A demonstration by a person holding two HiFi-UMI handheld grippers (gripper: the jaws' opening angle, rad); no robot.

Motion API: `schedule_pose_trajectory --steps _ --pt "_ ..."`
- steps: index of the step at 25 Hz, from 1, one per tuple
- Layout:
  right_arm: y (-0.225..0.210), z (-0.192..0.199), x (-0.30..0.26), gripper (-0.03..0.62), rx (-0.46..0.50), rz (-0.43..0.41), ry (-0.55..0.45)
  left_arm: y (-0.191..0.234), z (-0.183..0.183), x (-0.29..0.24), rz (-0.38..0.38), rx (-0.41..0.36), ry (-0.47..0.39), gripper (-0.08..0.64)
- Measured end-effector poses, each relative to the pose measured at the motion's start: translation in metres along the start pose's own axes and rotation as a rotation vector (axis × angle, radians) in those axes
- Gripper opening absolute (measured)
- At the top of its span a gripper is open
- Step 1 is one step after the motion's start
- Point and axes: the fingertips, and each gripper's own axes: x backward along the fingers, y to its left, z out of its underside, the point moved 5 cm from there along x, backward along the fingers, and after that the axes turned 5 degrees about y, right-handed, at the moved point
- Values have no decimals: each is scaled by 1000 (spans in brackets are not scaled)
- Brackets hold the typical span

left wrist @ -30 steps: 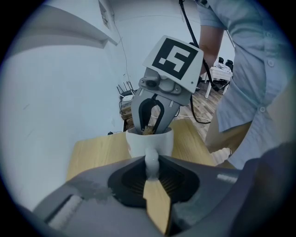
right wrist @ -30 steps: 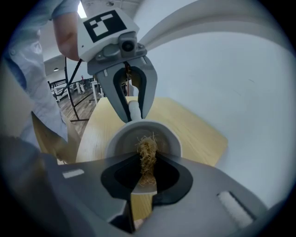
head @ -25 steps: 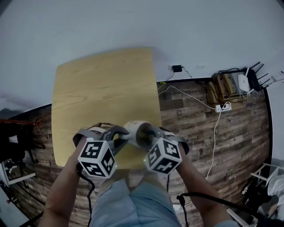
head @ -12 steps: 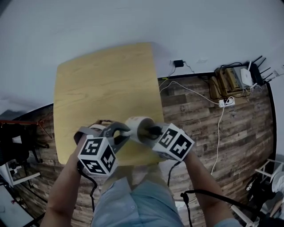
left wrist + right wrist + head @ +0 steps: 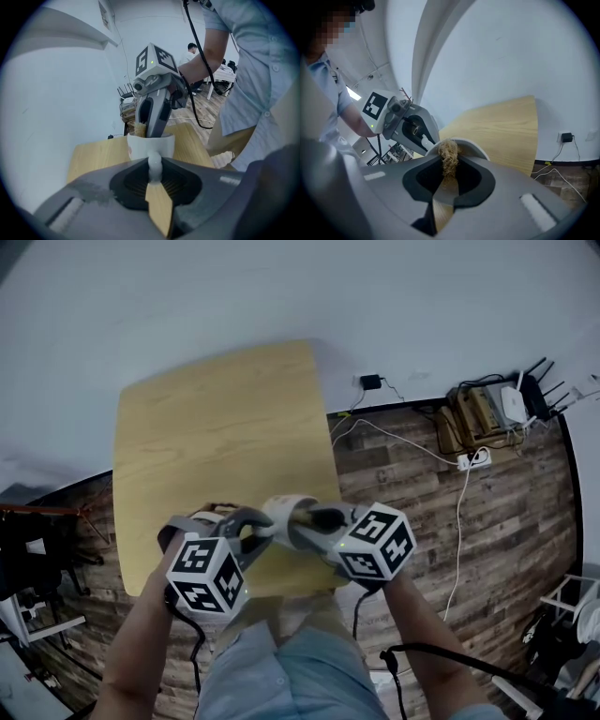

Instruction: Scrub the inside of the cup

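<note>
Left side: my left gripper (image 5: 255, 524) is clenched on the cup (image 5: 286, 508). In the left gripper view the grey jaws meet on the cup's handle (image 5: 154, 164), a smooth white glazed loop, with the ribbed black pads to either side. The marker cube (image 5: 204, 575), black squares on white, sits behind the jaws.

Centre: the cup is a white ceramic cylinder with a small reddish mark on its wall (image 5: 130, 151). It is held by its handle over the near edge of the table (image 5: 216, 427), tipped with its mouth toward my right. I cannot tell whether it touches the table. The table is pale wood with fine grain, matt, with rounded corners.

Right side: my right gripper (image 5: 315, 517) is clamped on the scrubber (image 5: 449, 157), a coarse tuft of tan fibres. The jaws are closed on its lower end and its frayed top reaches the cup's rim (image 5: 474, 148). From the left gripper view the gripper's tips are inside the mouth of the cup.

Surroundings: a plain white wall (image 5: 281, 287), a dark plank floor (image 5: 422, 512), and white cables (image 5: 457, 486) trailing at far right.
</note>
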Motion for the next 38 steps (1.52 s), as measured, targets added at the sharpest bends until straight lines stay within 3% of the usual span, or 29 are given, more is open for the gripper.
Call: schedule_pose_trajectory --steps 9,14,18,23,30,35,38 --pt "-6 0 6 57 73 195 -26 3 1 -1 4 0 -2 72" --pt "-12 7 11 57 109 291 17 2 -1 1 0 14 -8 72" --pt "-7 13 10 57 146 315 76 2 -1 1 -4 15 -8 72" --pt "-4 24 9 57 135 295 126 2 -2 1 -8 15 -4 72" --pt "4 26 7 57 33 172 129 1 -1 2 -10 10 -1 72" --pt "9 20 -1 57 -29 71 85 2 -1 0 -7 10 -1 72" --pt "9 11 0 57 -63 53 32 1 -1 -1 -2 2 1 72"
